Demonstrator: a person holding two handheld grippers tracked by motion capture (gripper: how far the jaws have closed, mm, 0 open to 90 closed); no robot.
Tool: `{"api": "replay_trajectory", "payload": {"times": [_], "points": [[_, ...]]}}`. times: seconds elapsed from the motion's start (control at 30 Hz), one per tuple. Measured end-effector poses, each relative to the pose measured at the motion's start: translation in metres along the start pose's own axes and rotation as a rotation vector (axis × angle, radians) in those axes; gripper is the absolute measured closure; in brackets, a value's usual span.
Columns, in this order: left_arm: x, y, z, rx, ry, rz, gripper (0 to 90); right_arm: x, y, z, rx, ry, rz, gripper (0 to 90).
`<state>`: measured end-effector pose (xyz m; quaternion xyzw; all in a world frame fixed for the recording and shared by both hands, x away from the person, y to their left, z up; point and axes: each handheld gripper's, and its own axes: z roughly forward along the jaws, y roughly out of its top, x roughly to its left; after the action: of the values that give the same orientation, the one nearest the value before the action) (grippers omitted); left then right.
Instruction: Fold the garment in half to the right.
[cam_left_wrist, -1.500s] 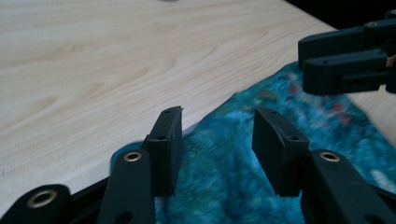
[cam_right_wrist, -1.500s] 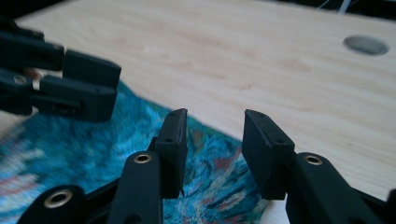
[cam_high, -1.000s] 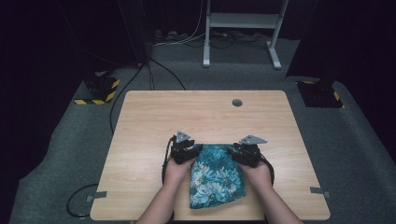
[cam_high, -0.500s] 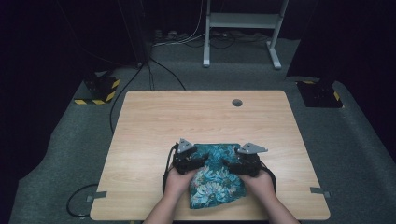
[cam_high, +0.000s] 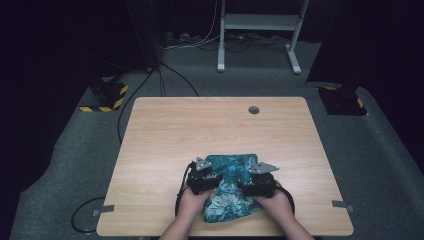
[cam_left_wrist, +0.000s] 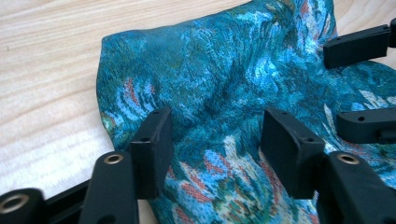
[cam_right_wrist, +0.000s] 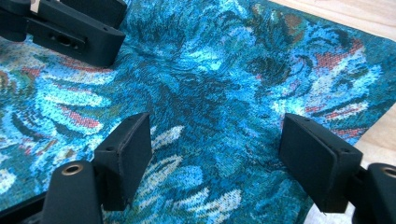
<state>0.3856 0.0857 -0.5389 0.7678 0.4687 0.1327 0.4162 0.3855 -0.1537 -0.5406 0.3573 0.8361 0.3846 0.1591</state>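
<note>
Both grippers' fingers stand spread over a teal floral cloth (cam_high: 227, 192) on the wooden bench (cam_high: 200, 130): left gripper (cam_left_wrist: 215, 140), right gripper (cam_right_wrist: 215, 149), fabric bunched between each pair.

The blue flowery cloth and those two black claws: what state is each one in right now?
Blue floral cloth: rumpled, lying near the table's front edge, between both grippers.
Left gripper: open over the cloth, pads not pinching it; jaws have just been closing a little.
Right gripper: open over the cloth, nothing pinched.
</note>
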Motion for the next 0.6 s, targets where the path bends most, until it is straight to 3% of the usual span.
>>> {"api": "replay_trajectory", "payload": {"times": [0.23,0.33,0.6], "points": [[0.016,0.018,0.018,-0.004,0.004,0.013,46.8,-0.011,0.009,0.011,-0.007,-0.026,0.026,25.6],[0.024,0.025,0.024,-0.002,-0.003,-0.003,46.9,-0.016,0.014,0.017,-0.009,-0.032,0.038,24.8],[0.024,0.027,0.026,-0.005,-0.026,0.016,37.8,-0.021,0.02,0.022,-0.008,-0.008,0.061,16.9]]}}
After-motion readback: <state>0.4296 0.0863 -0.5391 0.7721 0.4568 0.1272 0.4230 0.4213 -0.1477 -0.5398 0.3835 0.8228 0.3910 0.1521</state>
